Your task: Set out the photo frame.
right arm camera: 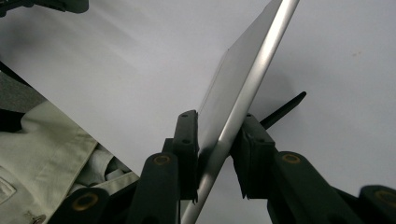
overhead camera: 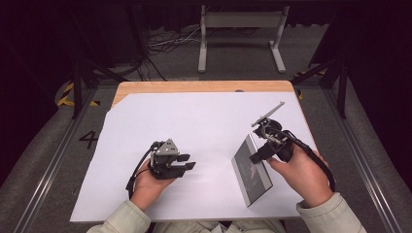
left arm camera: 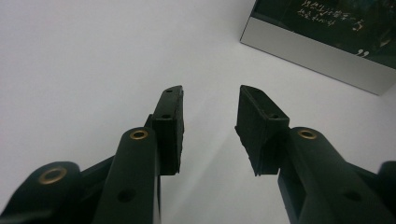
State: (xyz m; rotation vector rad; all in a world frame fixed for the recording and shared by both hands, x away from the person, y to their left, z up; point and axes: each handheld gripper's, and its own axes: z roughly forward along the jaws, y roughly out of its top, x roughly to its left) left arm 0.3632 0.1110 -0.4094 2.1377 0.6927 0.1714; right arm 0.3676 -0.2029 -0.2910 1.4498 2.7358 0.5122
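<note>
1. High view: the right gripper [overhead camera: 258, 154] grasps a dark-faced, silver-edged box [overhead camera: 251, 171] at the table's near right, tilted on edge, long axis running near-far.
2. Left gripper view: the left gripper [left arm camera: 210, 109] is released, its jaws parted with nothing between them; white writing on the box [left arm camera: 327, 32] is unreadable.
3. Right gripper view: the pads press the box's silver edge [right arm camera: 238, 100].

We're looking at a white sheet [overhead camera: 194, 121] covering most of a wooden table [overhead camera: 194, 86], with a strip of bare wood peeking out along the far edge. Behind it, on the grey floor [overhead camera: 233, 75], a white metal stand [overhead camera: 241, 36] is sitting on two long feet. Loose cables [overhead camera: 165, 41] are lying tangled to its left. Yellow-black tape [overhead camera: 65, 94] is showing left of the table, near a painted 4 [overhead camera: 89, 139].
</note>
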